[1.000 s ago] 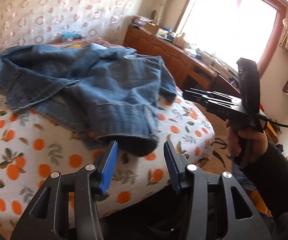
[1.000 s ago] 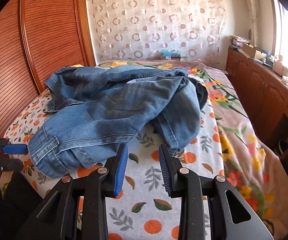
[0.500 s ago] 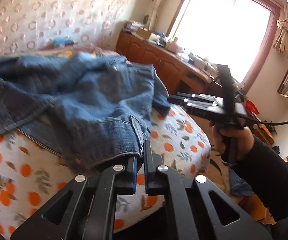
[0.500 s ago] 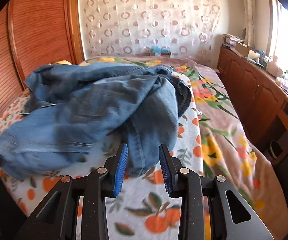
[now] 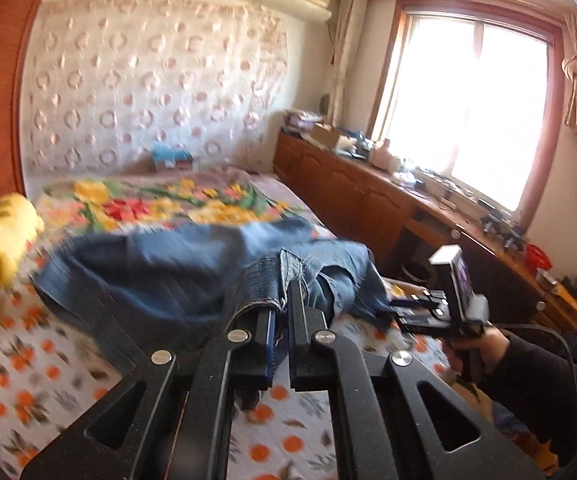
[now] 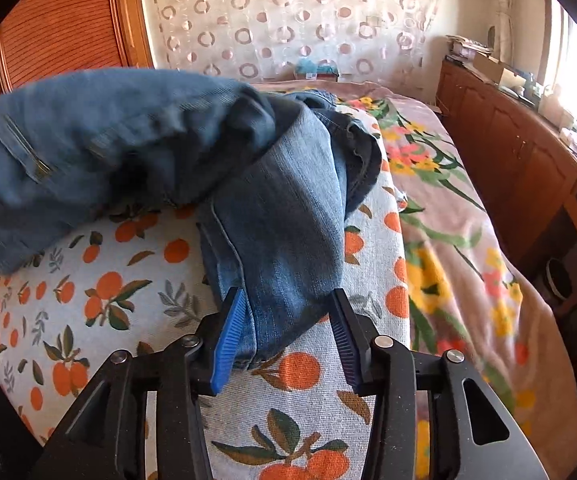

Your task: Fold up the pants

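My left gripper (image 5: pixel 282 316) is pinched on a hem of the jeans (image 5: pixel 192 276), the denim edge standing up between its closed pads and the rest of the garment trailing away ahead of it and to its left, draped over the bed (image 5: pixel 48 364). My right gripper (image 6: pixel 288 324) has its jaws opening, with the other leg end lying between the blue pads (image 6: pixel 230 332); the cloth looks to brush the left pad and stands clear of the right one, so I read no grip there. From that gripper the leg runs straight ahead and up, then bends left into a raised, bunched mass of denim. In the left view the right gripper (image 5: pixel 420 308) shows off to my right, just beside the jeans, held in a hand (image 5: pixel 472 354) with a dark sleeve. Much is hard to read: the denim in both views is smeared with motion blur, the raised bulk is cut off at the left edge of the right view, and I cannot tell where the waistband lies. The leg's tip is hidden behind my right gripper's body
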`<state>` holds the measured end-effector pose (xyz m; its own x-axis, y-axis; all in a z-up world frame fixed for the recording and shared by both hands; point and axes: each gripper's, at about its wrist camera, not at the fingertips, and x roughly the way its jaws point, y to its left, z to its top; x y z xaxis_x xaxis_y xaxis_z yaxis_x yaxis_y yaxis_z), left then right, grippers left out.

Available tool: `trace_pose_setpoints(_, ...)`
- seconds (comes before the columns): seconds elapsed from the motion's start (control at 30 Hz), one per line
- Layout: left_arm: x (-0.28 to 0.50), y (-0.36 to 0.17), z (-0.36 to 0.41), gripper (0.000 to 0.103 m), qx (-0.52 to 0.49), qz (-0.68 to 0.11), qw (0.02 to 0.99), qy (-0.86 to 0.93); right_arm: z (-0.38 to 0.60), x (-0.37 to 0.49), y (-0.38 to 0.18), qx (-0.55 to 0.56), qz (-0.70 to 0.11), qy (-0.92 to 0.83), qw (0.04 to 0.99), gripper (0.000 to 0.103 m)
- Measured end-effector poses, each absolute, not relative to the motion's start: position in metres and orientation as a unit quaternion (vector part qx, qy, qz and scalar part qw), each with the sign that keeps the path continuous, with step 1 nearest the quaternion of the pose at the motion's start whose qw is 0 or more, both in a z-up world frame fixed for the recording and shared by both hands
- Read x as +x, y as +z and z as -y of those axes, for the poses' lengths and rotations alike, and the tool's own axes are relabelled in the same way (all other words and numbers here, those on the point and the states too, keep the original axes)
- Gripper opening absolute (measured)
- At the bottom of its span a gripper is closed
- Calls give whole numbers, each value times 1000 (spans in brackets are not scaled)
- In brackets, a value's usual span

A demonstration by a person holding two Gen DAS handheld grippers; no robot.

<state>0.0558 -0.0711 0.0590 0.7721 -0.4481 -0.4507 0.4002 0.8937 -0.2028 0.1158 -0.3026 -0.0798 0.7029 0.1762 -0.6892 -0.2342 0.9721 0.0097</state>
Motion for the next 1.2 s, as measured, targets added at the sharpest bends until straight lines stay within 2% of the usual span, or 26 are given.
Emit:
trace_pose_setpoints(0.2,76,73,58,5,-34,-242,948,-204,312,109,-74,-24,-360,128,924,49)
trace_pose_setpoints(0.4,87,79,51,5,-29,-238,952,-192,306,108,-84,-54,-365,127,921,51)
trace_pose_setpoints(0.43,88,82,49,5,-29,-238,952,-191,307,106,-80,-52,-356,128,924,38)
trace_pose_setpoints(0.47,89,85,47,5,-28,-236,953,-189,310,104,-75,-51,-345,126,929,17)
trace_pose_setpoints(0.57,91,96,37,5,-21,-231,956,-180,319,98,-58,-37,-322,124,938,13)
trace_pose_setpoints(0.93,43,151,-23,5,26,-206,970,-130,378,34,45,-19,-237,107,965,11)
trace_pose_setpoints(1.07,25,142,-32,5,34,-227,964,-134,384,0,49,-36,-241,119,963,11)
trace_pose_setpoints(1.2,12,100,-30,5,41,-274,950,-141,390,-16,22,-43,-278,123,952,11)
